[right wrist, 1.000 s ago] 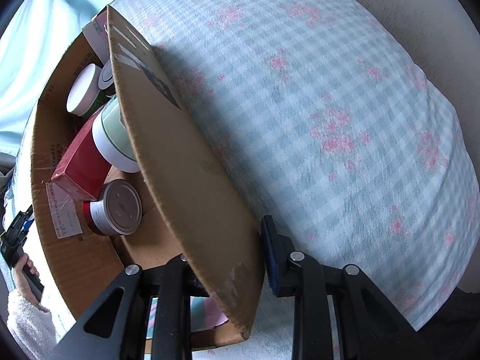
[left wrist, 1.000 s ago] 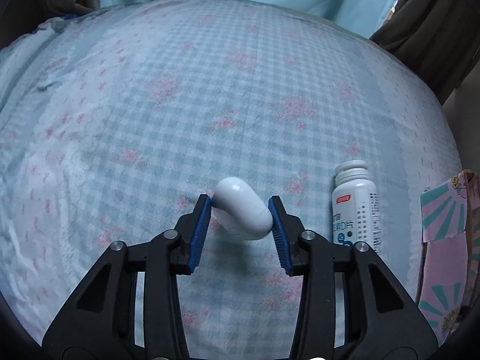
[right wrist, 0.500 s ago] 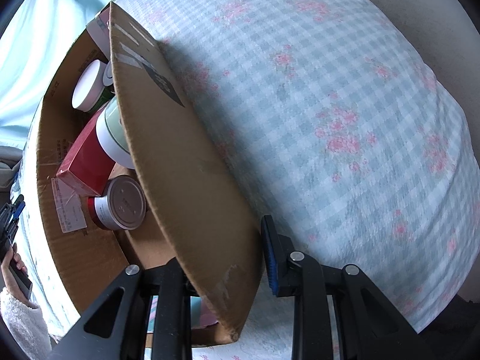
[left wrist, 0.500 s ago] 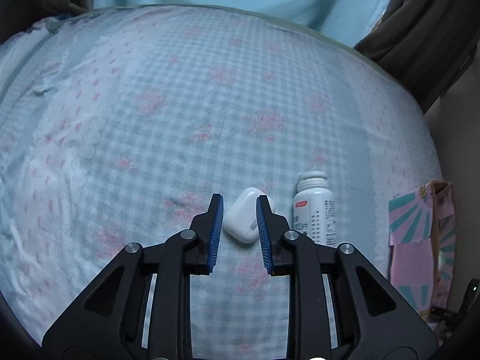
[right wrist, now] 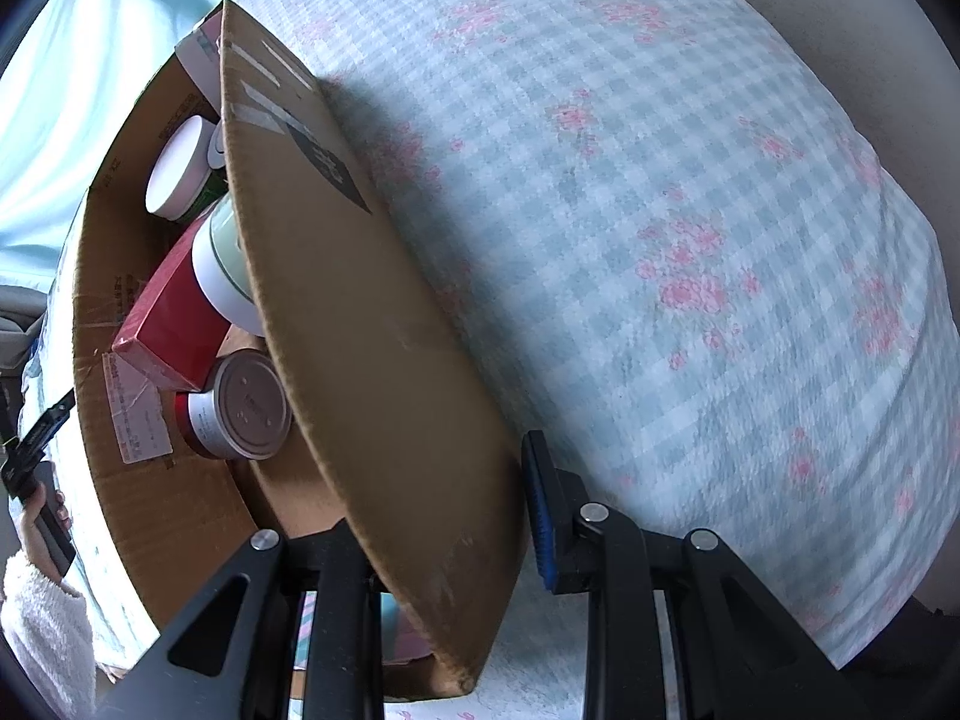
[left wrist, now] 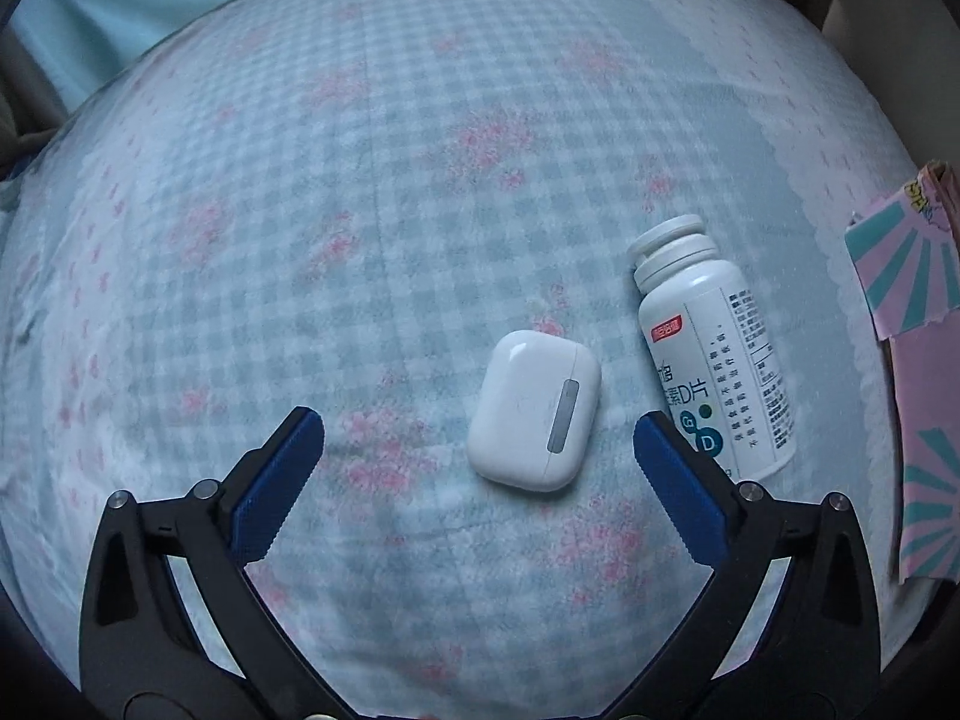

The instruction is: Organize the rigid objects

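A white earbud case [left wrist: 534, 411] lies flat on the checked bedspread [left wrist: 360, 210]. My left gripper [left wrist: 477, 423] hangs over it with its jaws opening wide. The case sits between the fingertips, nearer the right pad [left wrist: 678, 480], and neither pad touches it. A white pill bottle [left wrist: 714, 354] lies on its side just right of the case. In the right wrist view my right gripper [right wrist: 456, 510] is shut on the flap [right wrist: 372, 348] of a cardboard box [right wrist: 102, 276]; its left finger is hidden behind the flap.
Inside the box lie a red carton [right wrist: 168, 324], a silver-lidded can [right wrist: 240, 408], a white-and-green tub [right wrist: 219, 264] and a white-lidded jar [right wrist: 174, 171]. A pink and teal box [left wrist: 918, 360] stands at the bed's right edge. A hand in a fuzzy white sleeve [right wrist: 36, 600] is at lower left.
The left gripper let go of the earbud case, which now lies on the bedspread. Its jaws then spread wide and it rolled and came lower. The right gripper kept its grip on the flap.
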Available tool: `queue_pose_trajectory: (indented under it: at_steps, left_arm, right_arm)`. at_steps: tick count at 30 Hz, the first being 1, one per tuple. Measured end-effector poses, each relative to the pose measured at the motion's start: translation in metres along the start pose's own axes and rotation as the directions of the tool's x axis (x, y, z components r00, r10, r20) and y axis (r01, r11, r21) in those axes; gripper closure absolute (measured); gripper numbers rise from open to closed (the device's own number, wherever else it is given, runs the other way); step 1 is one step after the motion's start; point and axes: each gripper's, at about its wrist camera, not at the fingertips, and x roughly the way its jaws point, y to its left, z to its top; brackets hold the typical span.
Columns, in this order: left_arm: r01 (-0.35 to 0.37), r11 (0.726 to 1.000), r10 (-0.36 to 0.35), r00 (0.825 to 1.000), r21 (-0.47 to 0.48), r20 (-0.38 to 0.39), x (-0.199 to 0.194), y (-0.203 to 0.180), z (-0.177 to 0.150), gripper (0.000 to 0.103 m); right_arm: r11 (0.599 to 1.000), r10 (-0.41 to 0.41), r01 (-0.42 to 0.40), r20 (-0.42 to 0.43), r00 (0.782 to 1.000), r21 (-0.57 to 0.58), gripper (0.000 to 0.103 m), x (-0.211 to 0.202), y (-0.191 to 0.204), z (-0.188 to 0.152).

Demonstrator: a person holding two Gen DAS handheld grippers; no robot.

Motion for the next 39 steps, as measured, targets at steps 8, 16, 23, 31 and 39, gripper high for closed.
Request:
queue_pose_trajectory:
  at_steps: [8, 16, 23, 31, 39]
  left_arm:
    - [0.026, 0.981, -0.018, 0.999, 0.195, -0.039, 0.035, -0.017, 0.009, 0.037]
    - [0.090, 0.981, -0.084, 0.996, 0.174, -0.039, 0.034, -0.008, 0.013, 0.062]
    - [0.121, 0.991, -0.121, 0.993, 0.054, -0.001, 0.007, 0.019, 0.012, 0.062]
    - [0.136, 0.991, -0.135, 0.985, -0.003, 0.110, -0.112, -0.015, 0.031, 0.062]
    - [0.171, 0.985, -0.169, 0.963, 0.009, 0.207, -0.208, -0.114, 0.057, 0.062]
  right_arm:
    - [1.000, -0.019, 0.019, 0.018, 1.000, 0.012, 0.079, 0.006, 0.006, -0.004]
    - [0.999, -0.035, 0.034, 0.032, 0.999, 0.035, 0.079, 0.012, 0.011, -0.010]
    - [0.998, -0.041, 0.040, 0.034, 0.999, 0.038, 0.079, 0.012, 0.014, -0.011]
    - [0.999, -0.023, 0.023, 0.014, 1.000, 0.046, 0.079, 0.011, 0.009, -0.008]
    - [0.999, 0.034, -0.033, -0.024, 0.999, 0.037, 0.079, 0.009, -0.011, 0.006]
